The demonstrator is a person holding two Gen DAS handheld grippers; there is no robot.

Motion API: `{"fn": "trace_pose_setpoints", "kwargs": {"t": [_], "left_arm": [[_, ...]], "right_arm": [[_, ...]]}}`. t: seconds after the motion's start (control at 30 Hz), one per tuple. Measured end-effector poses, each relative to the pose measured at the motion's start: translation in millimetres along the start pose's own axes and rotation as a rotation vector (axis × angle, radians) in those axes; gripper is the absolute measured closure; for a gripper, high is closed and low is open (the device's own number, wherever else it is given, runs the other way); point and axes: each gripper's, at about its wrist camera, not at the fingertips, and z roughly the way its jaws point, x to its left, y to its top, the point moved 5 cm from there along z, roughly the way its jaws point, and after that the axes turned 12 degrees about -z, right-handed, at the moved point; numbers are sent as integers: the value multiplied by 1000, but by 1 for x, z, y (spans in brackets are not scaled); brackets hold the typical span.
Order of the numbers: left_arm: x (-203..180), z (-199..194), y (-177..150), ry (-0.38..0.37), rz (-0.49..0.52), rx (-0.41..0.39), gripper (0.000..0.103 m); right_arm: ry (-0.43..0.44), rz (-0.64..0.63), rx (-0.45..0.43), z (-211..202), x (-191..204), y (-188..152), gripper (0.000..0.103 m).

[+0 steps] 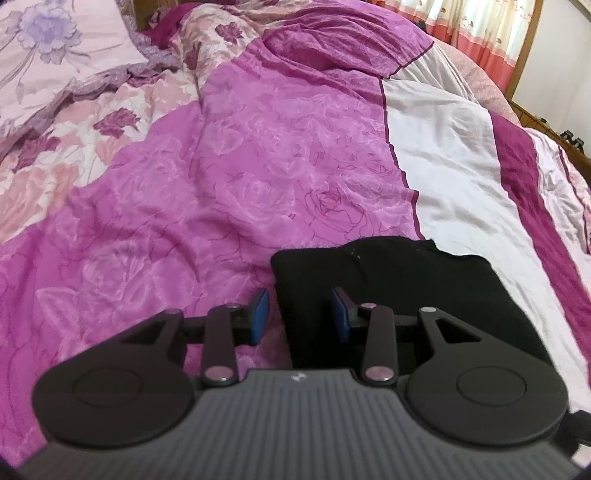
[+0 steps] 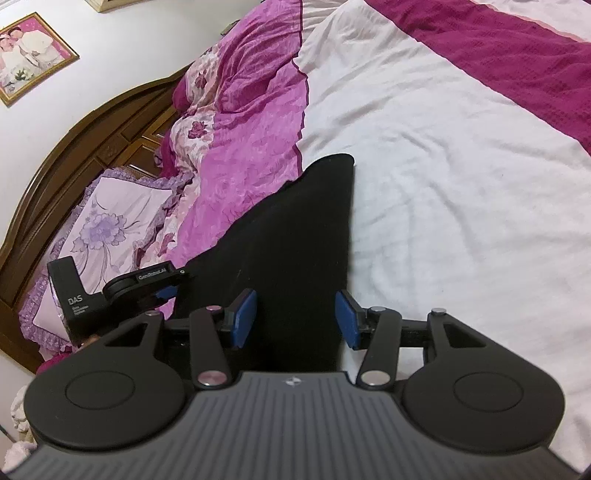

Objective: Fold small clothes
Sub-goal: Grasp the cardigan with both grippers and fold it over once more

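Observation:
A folded black garment [image 1: 388,280] lies flat on the bed, across the seam between the pink cover and its white stripe. My left gripper [image 1: 300,310] is open just above the garment's left edge. One pad is over the pink cover, the other over the black cloth, and nothing is pinched. In the right wrist view the same garment [image 2: 295,229] stretches away as a long dark strip. My right gripper [image 2: 295,317] is open over its near end, with the blue pads on either side of the cloth and not pressing it. The left gripper [image 2: 173,290] shows at the strip's left side.
A rumpled pink floral bedcover [image 1: 221,166] with a white stripe [image 1: 443,147] covers the bed. A lilac flowered pillow [image 2: 110,221] rests against the dark wooden headboard [image 2: 74,140]. A framed picture [image 2: 33,55] hangs on the wall. Curtains [image 1: 480,33] hang beyond the bed.

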Motion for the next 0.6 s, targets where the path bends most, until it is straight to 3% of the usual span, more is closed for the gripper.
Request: {"fn": "trace_pose_setpoints", "kwargs": {"t": [0.07,0.13,0.2,0.3,0.43,0.6], "left_arm": [[0,-9,2,-4,-4,13,64],[-1,-18,2,-23,-2,30,57],[-3,-28,-1,-53,-9,52,29],[-7,-36,-9,-88,-25,87,28],[-11,-31,-23,-108,-57,167,28],[-11,-18,-36,-81,-62,209,28]], "right_arm": [[-1,-13,0,1,0,4,48],[-8,-29,0,1,1,7,47],[-18,-38,-1,2,0,12,36],[-11,-29,-7,7,-3,18,26],[19,21,26,27,-11,22,23],[67,64,78,57,-16,23,22]]}}
